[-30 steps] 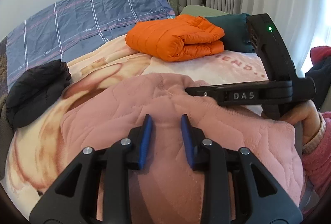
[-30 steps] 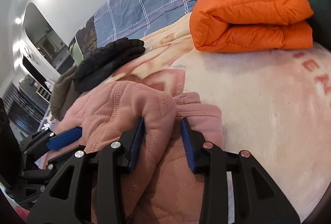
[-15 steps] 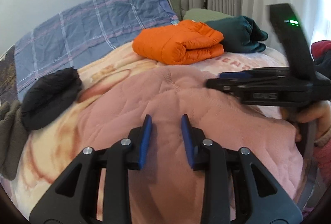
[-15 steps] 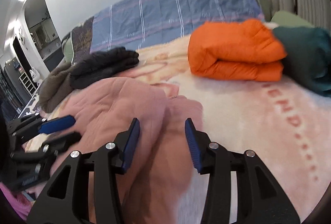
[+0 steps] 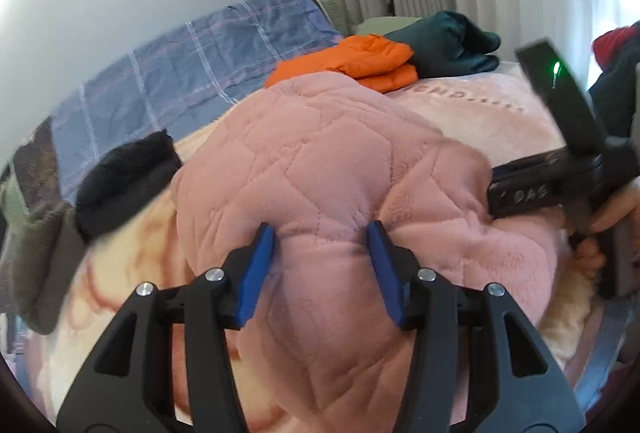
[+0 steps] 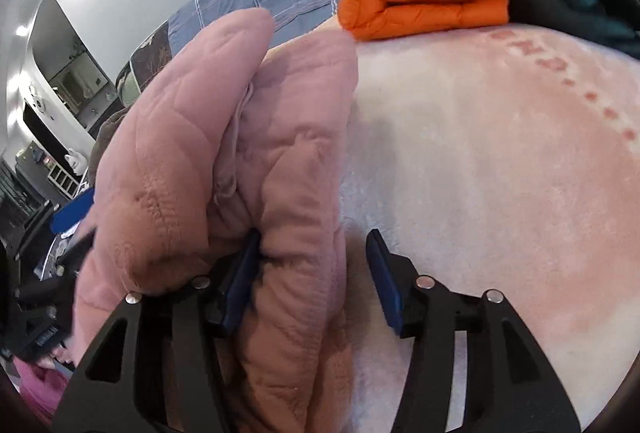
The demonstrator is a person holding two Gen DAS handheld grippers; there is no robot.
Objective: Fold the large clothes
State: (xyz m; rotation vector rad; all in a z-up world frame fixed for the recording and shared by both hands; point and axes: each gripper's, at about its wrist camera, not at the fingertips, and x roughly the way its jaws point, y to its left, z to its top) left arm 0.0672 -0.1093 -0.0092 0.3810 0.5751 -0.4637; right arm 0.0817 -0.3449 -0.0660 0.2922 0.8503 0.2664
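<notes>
Bulging pink quilted garment [image 5: 320, 161] between spread jaws

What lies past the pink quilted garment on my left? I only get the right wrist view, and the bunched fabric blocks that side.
Observer: A folded black fleecy garment lies on the bed just left of the pink quilted garment.
Visitor: Is the other gripper squeezing the pink one?
Observer: No. The left gripper is open, and the pink fabric bulges up between its blue pads.
Visitor: Anything on my own gripper that I can't see?
Observer: Yes, a small green light glows on the black body of the right gripper.
</notes>
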